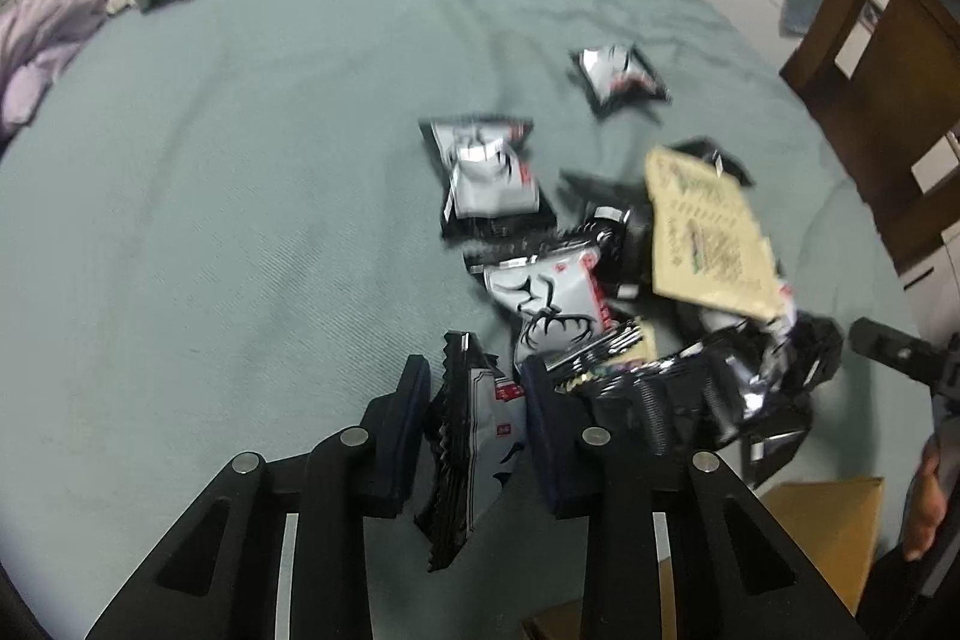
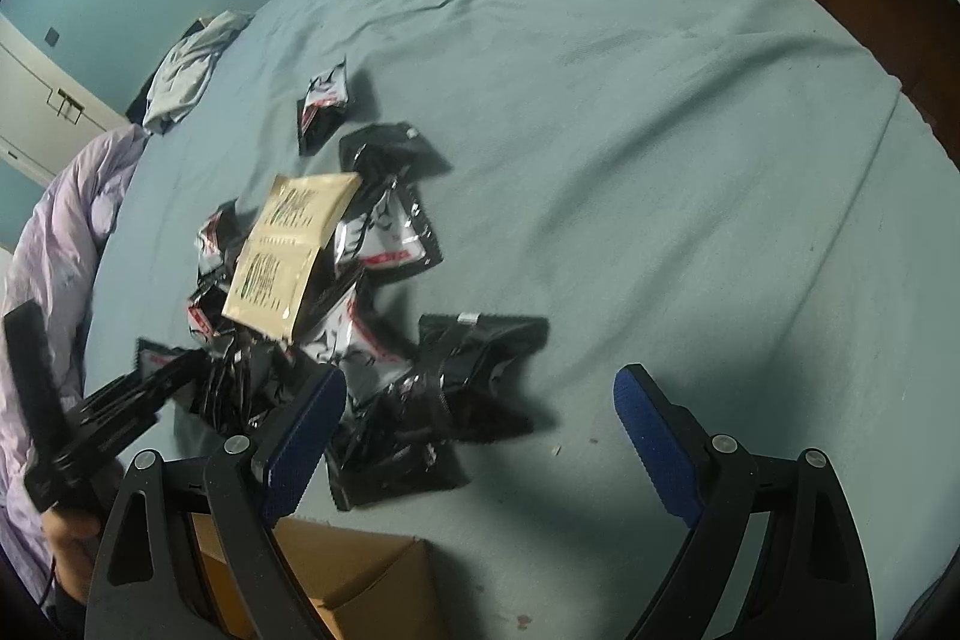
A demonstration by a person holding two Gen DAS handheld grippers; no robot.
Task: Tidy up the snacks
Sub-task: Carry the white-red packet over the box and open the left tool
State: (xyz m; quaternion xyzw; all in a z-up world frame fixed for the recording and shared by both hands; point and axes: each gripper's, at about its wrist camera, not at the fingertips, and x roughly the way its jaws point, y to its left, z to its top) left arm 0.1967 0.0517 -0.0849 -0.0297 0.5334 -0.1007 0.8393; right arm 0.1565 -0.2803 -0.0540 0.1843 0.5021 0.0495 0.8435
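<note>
The left tongs (image 1: 477,394) are clenched on a black-and-white snack packet (image 1: 474,436) standing on edge at the near side of the snack pile (image 2: 336,280) on the teal bed (image 2: 660,160). The right tongs (image 2: 480,400) gape, released, over black packets beside the cardboard box (image 2: 360,580).

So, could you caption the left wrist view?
Left gripper shut on a black-and-white snack packet beside the pile on the bedspread.
</note>
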